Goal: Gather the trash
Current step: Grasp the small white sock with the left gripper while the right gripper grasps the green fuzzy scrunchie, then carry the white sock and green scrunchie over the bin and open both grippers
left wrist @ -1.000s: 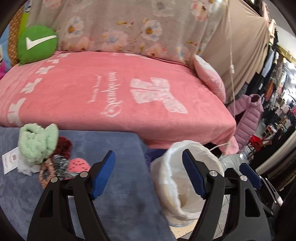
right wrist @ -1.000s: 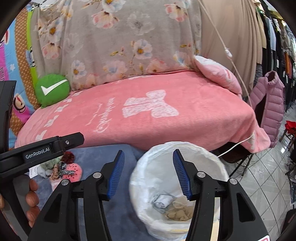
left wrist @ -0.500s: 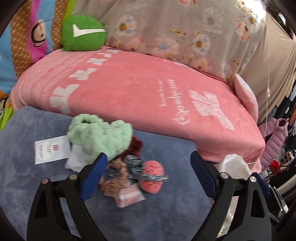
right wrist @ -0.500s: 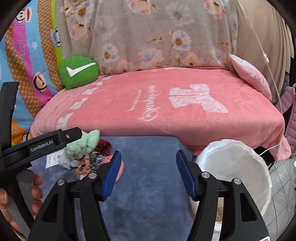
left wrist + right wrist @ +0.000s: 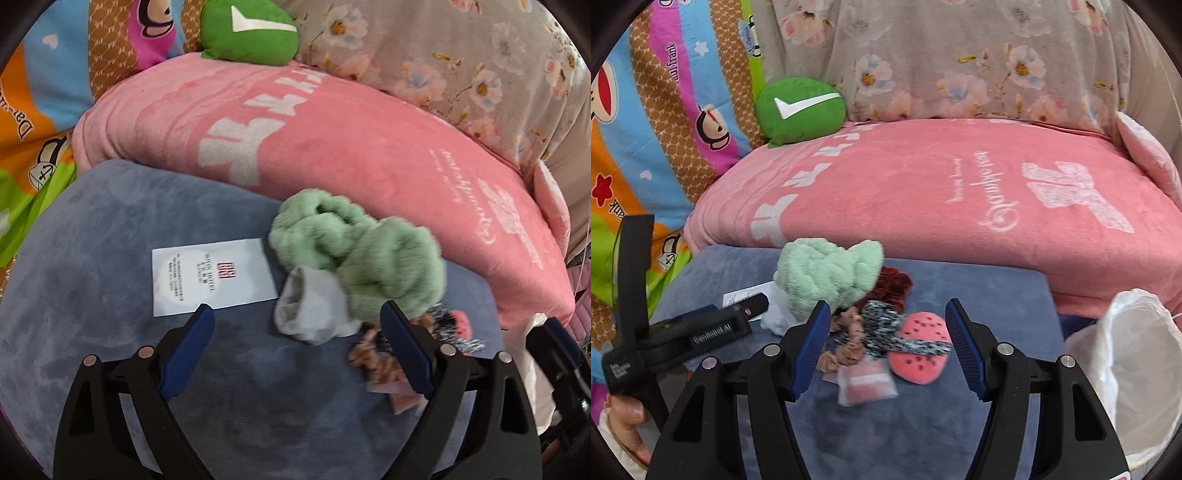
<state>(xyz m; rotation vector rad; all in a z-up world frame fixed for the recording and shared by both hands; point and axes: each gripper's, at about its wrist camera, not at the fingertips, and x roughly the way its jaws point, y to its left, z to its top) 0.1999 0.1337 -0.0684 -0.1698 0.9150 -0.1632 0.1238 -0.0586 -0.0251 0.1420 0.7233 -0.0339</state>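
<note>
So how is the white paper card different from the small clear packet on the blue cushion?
The white paper card is opaque with printed text and a red mark; the small clear packet is see-through with something pink inside. The card lies alone beside the green fluffy item; the packet lies against the scrunchie pile. Both lie flat on the blue cushion.

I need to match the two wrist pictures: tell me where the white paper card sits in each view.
Left wrist: white paper card lies left of centre on the grey cushion, beside the green fluffy cloth.
Right wrist: only a corner shows, behind the left gripper.
Shared landmark: the green fluffy cloth.
</note>
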